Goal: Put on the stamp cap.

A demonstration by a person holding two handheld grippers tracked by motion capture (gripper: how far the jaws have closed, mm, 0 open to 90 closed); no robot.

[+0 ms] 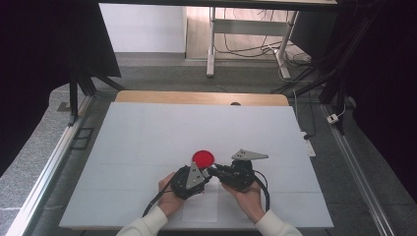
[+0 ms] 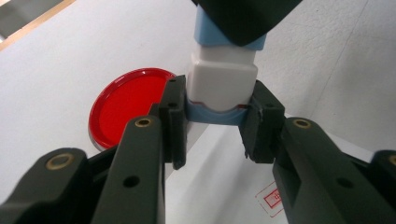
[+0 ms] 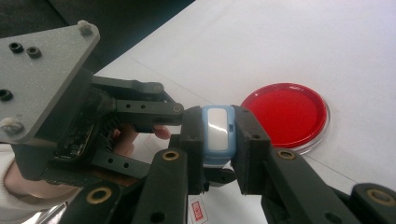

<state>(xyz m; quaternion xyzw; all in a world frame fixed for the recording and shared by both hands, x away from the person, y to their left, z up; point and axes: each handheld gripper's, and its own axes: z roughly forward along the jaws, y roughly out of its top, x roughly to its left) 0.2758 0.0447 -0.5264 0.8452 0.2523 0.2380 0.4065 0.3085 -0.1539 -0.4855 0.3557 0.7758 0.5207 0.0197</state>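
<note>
A small white block with blue ends [image 2: 224,77] hangs between both grippers just above the table. My left gripper [image 2: 218,119] is shut on its lower blue end. My right gripper [image 3: 217,140] is shut on the other end of the block [image 3: 217,122], its jaws meeting the left ones almost at a right angle. In the high view the two grippers, left [image 1: 209,173] and right [image 1: 215,170], come together tip to tip near the table's front. A round red dish [image 1: 202,158] lies flat just beyond them, also seen as the red dish [image 2: 126,105] and the red dish [image 3: 285,114].
A white sheet [image 1: 201,206] with a small red printed mark [image 2: 271,200] lies under the hands at the front edge. The white table cover [image 1: 147,132] stretches far and to both sides. A wooden edge [image 1: 196,97] runs along the back.
</note>
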